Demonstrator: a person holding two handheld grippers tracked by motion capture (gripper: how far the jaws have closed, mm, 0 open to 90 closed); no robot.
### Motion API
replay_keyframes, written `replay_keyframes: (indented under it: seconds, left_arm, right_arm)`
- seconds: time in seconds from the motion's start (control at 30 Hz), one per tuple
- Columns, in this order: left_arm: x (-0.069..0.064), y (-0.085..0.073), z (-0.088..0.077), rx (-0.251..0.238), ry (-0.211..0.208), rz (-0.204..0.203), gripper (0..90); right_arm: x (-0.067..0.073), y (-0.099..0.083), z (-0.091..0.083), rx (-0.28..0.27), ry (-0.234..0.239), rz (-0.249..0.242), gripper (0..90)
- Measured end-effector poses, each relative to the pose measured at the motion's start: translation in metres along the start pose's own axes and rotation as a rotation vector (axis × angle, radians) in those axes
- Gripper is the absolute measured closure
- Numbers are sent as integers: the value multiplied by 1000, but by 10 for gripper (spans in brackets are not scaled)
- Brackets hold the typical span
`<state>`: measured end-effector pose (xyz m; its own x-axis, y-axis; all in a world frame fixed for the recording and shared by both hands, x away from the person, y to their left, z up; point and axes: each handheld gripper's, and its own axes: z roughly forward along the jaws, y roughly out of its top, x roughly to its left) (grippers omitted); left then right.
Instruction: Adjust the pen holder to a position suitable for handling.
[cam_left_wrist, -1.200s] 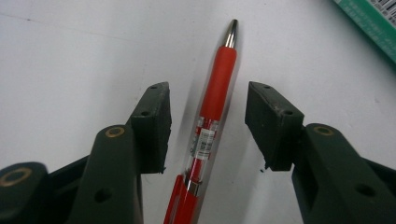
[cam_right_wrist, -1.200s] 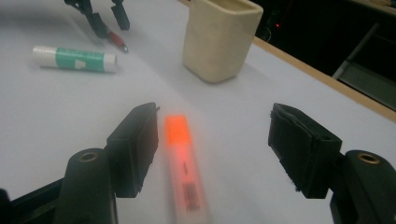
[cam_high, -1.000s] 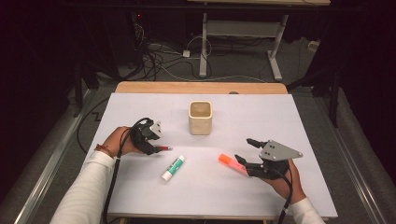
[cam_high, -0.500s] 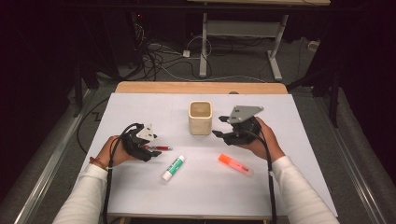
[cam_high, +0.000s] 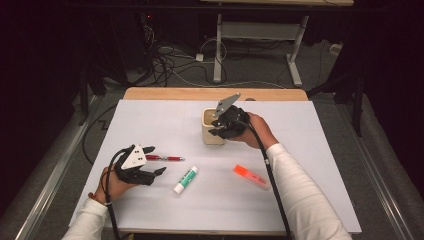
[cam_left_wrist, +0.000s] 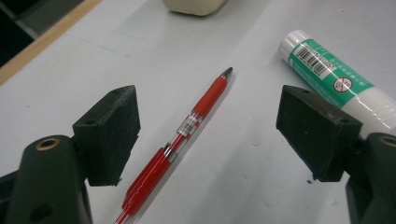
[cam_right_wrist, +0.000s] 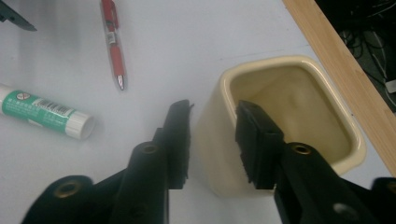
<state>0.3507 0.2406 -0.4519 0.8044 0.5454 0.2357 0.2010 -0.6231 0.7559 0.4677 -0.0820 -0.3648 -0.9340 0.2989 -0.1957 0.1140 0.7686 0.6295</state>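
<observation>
My right hand-held gripper (cam_high: 216, 131) sits at the cream cup (cam_high: 211, 136), which stands on the white bench (cam_high: 310, 165) toward twelve o'clock from the middle, near the wooden strip at the far edge. In the right gripper view the jaws straddle the cup's near wall, one inside the hollow and one outside; they are closed in around that wall, the inner one seemingly against it, though I cannot tell whether both press on it firmly enough to call it a grip. The cup (cam_right_wrist: 285, 121) is upright and nothing is visible inside it. My left hand-held gripper (cam_high: 152, 172) rests low at about eight o'clock on the bench with its jaws spread wide. In the left gripper view the red pen (cam_left_wrist: 180, 142) lies flat on the bench between those jaws, closer to the jaw on the left of that view, touching neither, its tip pointing away from me toward the cup. In the high view the red pen (cam_high: 166, 158) lies just past the gripper's far side. The glue stick (cam_high: 185, 180) with its green label lies at about six o'clock, just beside my left gripper at its three o'clock side. The orange marker (cam_high: 251, 176) lies alone at roughly four o'clock, well apart from both grippers.
</observation>
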Motion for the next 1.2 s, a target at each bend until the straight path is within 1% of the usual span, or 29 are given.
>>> replay_keyframes:
  seconds: [0.03, 0.07, 0.1, 0.13, 0.17, 0.2, 0.23, 0.3, 0.37, 0.4, 0.47, 0.5, 0.53, 0.57, 0.6, 0.63, 0.67, 0.73, 0.8, 0.87, 1.0, 1.03, 1.1, 1.2]
  left_arm:
    - [-2, -1, -2, -5, 13, 1, 210]
    - [-6, -3, -6, -14, 9, -5, 210]
    - [-6, -3, -6, -14, 9, -5, 210]
    - [-8, -4, -7, -13, 17, 2, 210]
    - [-10, -6, -8, -12, 16, 0, 210]
    - [-11, -7, -9, -11, 10, -4, 210]
    - [-12, -8, -9, -10, 9, -4, 210]
    - [-15, -10, -10, -6, 6, 1, 210]
    - [-17, -12, -11, -9, 9, 2, 210]
    - [-18, -12, -12, -8, 8, 5, 210]
    - [-20, -13, -13, -4, 14, 6, 210]
    - [-21, -14, -14, -8, 11, -1, 210]
    - [-22, -15, -15, -8, 7, -7, 210]
    - [-23, -16, -16, -2, 6, -4, 210]
    - [-24, -17, -17, 1, 6, 1, 211]
    - [-25, -19, -17, 4, 3, 1, 211]
    - [-25, -19, -17, 8, 1, 1, 210]
    - [-26, -21, -18, 11, -4, -3, 210]
    - [-26, -21, -18, 7, -11, -6, 211]
    - [-26, -21, -18, 6, -16, -10, 211]
    - [-26, -21, -17, 3, -23, -8, 210]
    - [-25, -22, -18, 3, -23, -10, 211]
    - [-25, -22, -18, 1, -23, -16, 211]
    - [-25, -22, -18, -6, -26, -16, 211]
  right_arm:
    - [-2, 3, 1, 9, 18, -3, 695]
    - [-4, 5, 2, 21, 20, -13, 685]
    - [-5, 8, 2, 30, -5, -21, 651]
    - [-5, 8, 2, 30, -5, -21, 651]
    - [-6, 10, 3, 48, -20, -25, 645]
    - [-10, 12, 4, 65, -1, -30, 655]
    - [-10, 12, 4, 65, -1, -30, 655]
    - [-13, 12, 9, 98, 8, -38, 667]
    - [-17, 10, 17, 122, 39, -33, 686]
    - [-19, 9, 24, 151, 55, -40, 708]
    - [-20, 9, 25, 153, 55, -37, 721]
    - [-24, 10, 28, 155, 86, -46, 734]
    - [-25, 10, 28, 153, 101, -44, 743]
    - [-25, 10, 28, 153, 101, -44, 743]
    - [-28, 11, 28, 154, 123, -56, 768]
    - [-28, 11, 28, 154, 123, -56, 768]
    - [-29, 12, 28, 153, 135, -69, 788]
    - [-29, 14, 27, 155, 160, -73, 812]
    - [-28, 14, 27, 152, 185, -89, 825]
    - [-28, 13, 27, 140, 205, -93, 830]
    - [-26, 12, 26, 147, 210, -98, 831]
    - [-25, 12, 24, 151, 220, -92, 831]
    - [-24, 11, 24, 139, 233, -92, 831]
    - [-24, 11, 23, 143, 242, -92, 831]
